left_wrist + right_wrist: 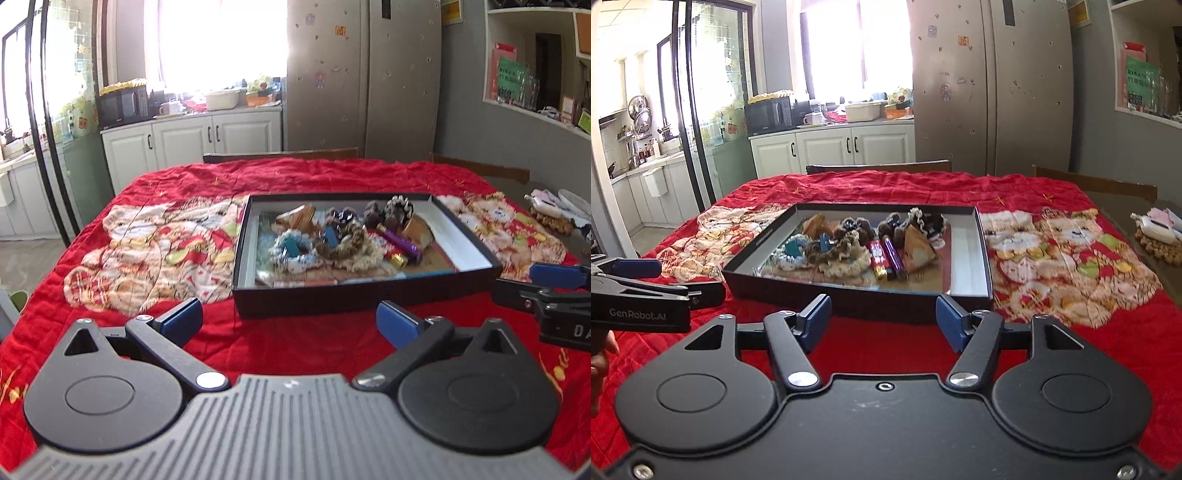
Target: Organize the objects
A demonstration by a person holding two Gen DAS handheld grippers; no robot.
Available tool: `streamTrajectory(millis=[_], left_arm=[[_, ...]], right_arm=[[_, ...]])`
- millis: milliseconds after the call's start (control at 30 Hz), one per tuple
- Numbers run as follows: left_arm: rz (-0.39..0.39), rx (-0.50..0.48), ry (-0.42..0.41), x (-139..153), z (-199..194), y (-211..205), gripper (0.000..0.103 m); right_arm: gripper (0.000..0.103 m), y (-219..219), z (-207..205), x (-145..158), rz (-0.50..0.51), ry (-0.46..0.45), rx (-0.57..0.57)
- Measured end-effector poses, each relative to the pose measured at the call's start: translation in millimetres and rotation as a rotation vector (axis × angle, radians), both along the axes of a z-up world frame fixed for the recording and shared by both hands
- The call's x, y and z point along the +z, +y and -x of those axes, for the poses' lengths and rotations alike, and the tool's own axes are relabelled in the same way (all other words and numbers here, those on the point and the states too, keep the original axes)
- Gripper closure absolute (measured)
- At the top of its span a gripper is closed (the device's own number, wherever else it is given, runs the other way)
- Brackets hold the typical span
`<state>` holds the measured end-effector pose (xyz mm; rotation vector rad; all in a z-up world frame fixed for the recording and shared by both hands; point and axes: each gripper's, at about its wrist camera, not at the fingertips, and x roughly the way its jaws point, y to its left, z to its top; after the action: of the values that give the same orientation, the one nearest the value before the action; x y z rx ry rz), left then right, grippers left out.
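Observation:
A shallow black box (354, 295) (849, 297) stands on the red teddy-bear tablecloth (155, 236) (1071, 258). It holds several small things: fuzzy hair ties (347, 243) (842, 251), a purple tube (400, 242) (895, 256), a red and gold tube (393, 258), pine cones (397, 210) and tan wedge-shaped pieces (918, 249). My left gripper (290, 319) is open and empty, just in front of the box. My right gripper (882, 319) is open and empty, also just before the box's near wall. Each gripper shows at the edge of the other's view.
A white item on a woven coaster (1158, 236) (550, 214) lies on the bare table at the right. Wooden chair backs (879, 168) stand behind the table. Kitchen cabinets (192, 136) and a fridge (990, 92) are farther back.

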<state>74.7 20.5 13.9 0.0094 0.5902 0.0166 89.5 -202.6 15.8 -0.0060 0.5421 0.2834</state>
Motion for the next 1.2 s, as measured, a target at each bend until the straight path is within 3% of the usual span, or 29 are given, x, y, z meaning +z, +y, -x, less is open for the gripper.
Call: streamTrajectory(millis=[133, 767, 1200], left_arm=[[0.019, 0.012, 0.015, -5, 7, 0, 0.000], [0.064, 0.038, 0.047, -17, 22, -9, 0.000], [0.041, 0.036, 0.050, -18, 27, -17, 0.000]], right_arm=[[0.034, 1, 9, -7, 0.020, 0.008, 0.005], [0.032, -5, 30, -28, 0.002, 0.073, -0.009], [0.025, -6, 38, -29, -0.014, 0.078, -0.019]])
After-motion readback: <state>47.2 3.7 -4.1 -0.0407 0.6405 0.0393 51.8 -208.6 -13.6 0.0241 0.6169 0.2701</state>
